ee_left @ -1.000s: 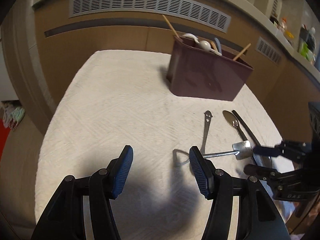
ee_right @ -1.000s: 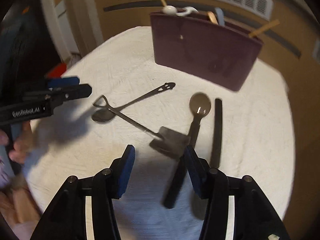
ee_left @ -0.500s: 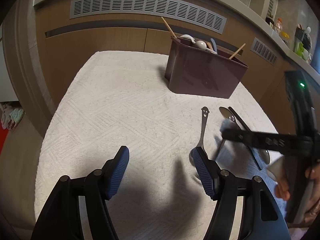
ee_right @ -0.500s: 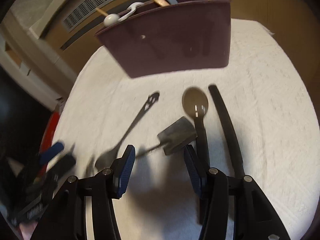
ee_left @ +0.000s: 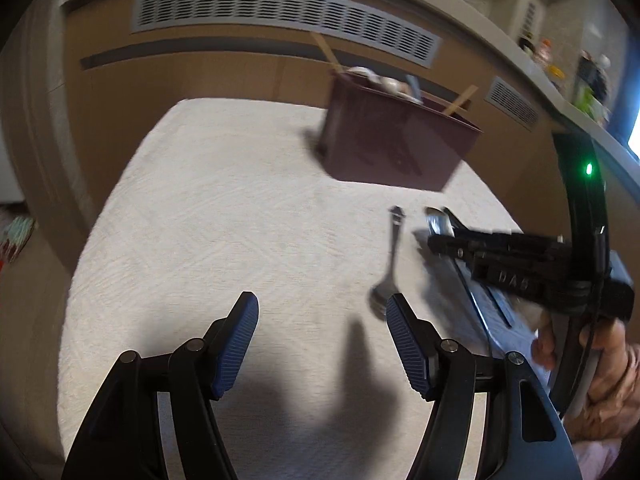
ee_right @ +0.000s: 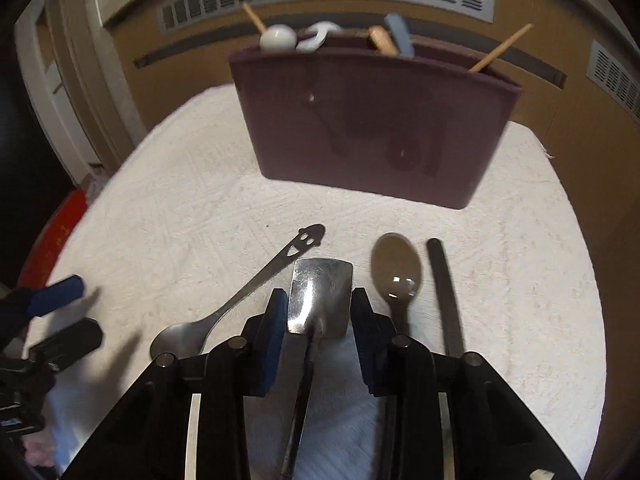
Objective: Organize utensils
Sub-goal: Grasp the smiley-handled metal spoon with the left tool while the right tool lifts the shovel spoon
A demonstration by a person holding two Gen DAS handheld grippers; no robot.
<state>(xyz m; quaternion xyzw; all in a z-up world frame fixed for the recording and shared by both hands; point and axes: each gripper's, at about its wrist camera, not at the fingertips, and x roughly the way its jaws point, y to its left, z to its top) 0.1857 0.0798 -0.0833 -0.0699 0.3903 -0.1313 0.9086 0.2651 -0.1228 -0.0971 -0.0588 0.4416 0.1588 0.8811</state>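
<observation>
With several utensils already standing in the maroon plastic caddy (ee_right: 372, 128), the right gripper (ee_right: 319, 312) has just been closing its jaws around the small shovel-shaped steel spoon (ee_right: 320, 292), while the left gripper (ee_left: 322, 340) hangs open and a steel spoon (ee_right: 224, 316), brown spoon (ee_right: 396, 272) and black stick (ee_right: 444, 292) lie on the white-covered bench (ee_right: 180, 220).

Brown wall panels (ee_left: 200, 76), grey vent grille (ee_left: 280, 12), white tablecloth (ee_left: 200, 220).

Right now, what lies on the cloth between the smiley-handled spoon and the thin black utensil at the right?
In the right wrist view, between the smiley-handled spoon and the thin black utensil lie the small metal spatula and the dark spoon.
</observation>
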